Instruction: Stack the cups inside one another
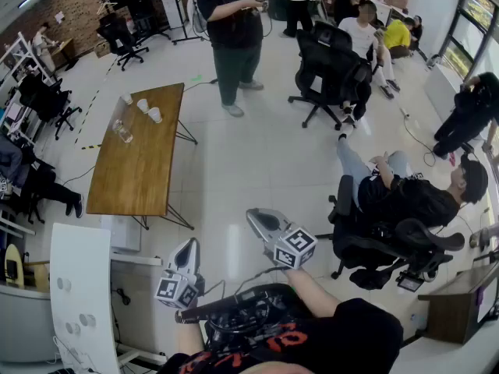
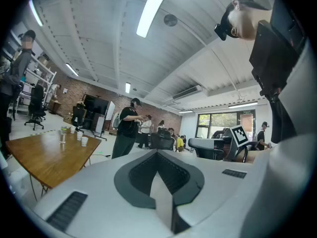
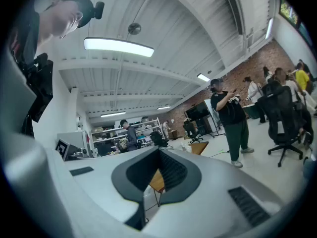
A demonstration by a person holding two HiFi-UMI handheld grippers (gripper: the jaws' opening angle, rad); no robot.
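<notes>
In the head view, a wooden table [image 1: 132,170] is seen at the left of the room. Three white cups [image 1: 143,105] are grouped at its far end, standing separately and not stacked. What looks like a clear cup [image 1: 121,131] is set just nearer than them. The left gripper [image 1: 191,244] and the right gripper [image 1: 253,215] are held close to the person's body at the near edge, side by side and well apart from the table. A standing person [image 1: 234,37] in dark clothes is seen beyond the table's far end.

In the left gripper view, the jaws are seen clenched together with nothing between them. The table is seen to the left, with the cups upright on its far part, and the gripper is well short of them. The right gripper's marker cube is visible at the right.

In the right gripper view, the jaws are likewise pressed together and empty. A strip of the table is glimpsed beyond the jaws. The cups cannot be made out clearly here.
</notes>
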